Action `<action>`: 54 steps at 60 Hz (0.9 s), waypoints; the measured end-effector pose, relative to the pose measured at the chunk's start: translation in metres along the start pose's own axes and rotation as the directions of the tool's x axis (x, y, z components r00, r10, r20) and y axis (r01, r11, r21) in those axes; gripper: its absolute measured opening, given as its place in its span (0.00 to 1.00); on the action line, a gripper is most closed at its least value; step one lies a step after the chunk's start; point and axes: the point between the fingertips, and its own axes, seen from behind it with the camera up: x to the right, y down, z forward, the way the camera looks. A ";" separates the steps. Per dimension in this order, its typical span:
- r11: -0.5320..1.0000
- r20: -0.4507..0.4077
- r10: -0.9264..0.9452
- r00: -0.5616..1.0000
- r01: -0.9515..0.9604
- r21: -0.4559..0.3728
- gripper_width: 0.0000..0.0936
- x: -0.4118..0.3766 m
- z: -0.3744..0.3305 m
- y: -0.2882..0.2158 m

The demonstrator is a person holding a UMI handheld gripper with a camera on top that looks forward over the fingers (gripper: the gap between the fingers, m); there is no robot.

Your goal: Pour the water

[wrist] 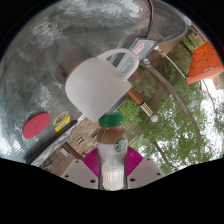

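At the bottom centre of the frame, the gripper (113,165) clamps its two magenta pads (94,160) against a clear plastic bottle with a green label (113,160). Just above the bottle's mouth stands a white handled mug (99,84) on the glass table (40,60). A red disc (37,125) lies at the left.

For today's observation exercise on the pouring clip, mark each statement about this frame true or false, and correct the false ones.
1. The gripper holds a bottle with a green label between its fingers. True.
2. A white mug with a handle lies just beyond the bottle's top. True.
3. The mug is bright red. False: it is white; the red thing is a round disc off to the side.
4. The bottle's neck points away from the mug. False: it points at the mug.
5. A yellow object lies beside the red disc. True.
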 end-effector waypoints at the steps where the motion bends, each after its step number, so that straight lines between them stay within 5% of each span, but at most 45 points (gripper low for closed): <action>1: 1.000 -0.001 -0.002 1.000 0.002 0.001 0.30 0.000 -0.002 0.000; 6: 0.998 0.024 -0.006 1.000 0.005 0.062 0.30 0.006 0.012 0.011; 11: 0.998 -0.026 0.065 0.998 -0.065 0.009 0.30 0.003 -0.001 0.001; 12: 0.995 0.007 0.079 0.997 -0.079 0.068 0.30 0.015 0.012 0.013; 16: 0.958 -0.056 0.288 0.956 -0.288 0.005 0.30 0.020 -0.007 0.015; 18: 0.915 -0.015 0.402 0.915 -0.401 0.041 0.30 0.033 0.010 0.032; 23: 0.669 -0.053 0.743 0.667 -0.743 0.022 0.30 0.044 0.008 0.057; 29: 0.117 -0.036 0.992 0.117 -0.993 0.008 0.30 0.029 -0.002 0.076; 35: -0.439 0.002 0.898 -0.439 -0.898 -0.036 0.30 -0.012 -0.006 0.065; 40: -0.744 0.082 0.660 -0.747 -0.665 -0.064 0.30 -0.040 -0.006 0.027; 54: -0.813 0.091 0.544 -0.834 -0.550 -0.191 0.30 -0.094 0.006 0.003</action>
